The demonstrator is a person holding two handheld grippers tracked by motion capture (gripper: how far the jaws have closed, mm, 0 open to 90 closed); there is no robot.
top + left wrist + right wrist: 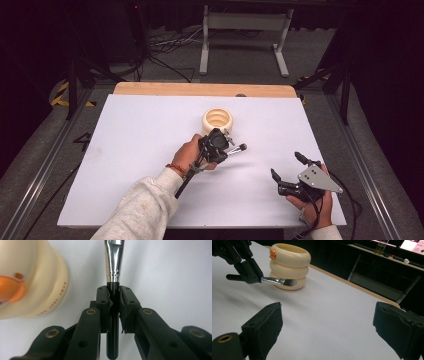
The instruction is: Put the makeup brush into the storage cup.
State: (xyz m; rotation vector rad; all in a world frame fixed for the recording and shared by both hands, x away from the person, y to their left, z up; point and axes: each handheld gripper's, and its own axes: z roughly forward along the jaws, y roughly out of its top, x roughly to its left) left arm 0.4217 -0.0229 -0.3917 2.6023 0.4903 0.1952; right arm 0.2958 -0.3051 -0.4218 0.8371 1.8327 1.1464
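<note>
High view: left gripper (231, 148) holds the brush (237, 148) above the tabletop (150, 130), just beside the cream holder (217, 120).

Left gripper view: fingers (103, 302) clamp the handle near its end; slippage is possible.

Right gripper view: right gripper (332, 332) fingers spread wide, empty.

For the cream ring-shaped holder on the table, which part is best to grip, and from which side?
Grip the holder by its top rim, coming straight from above, one jaw inside the open mouth and one outside. It stands upright, and its bulging stacked rings would probably slip in a side grip. The right gripper is open and free.
</note>
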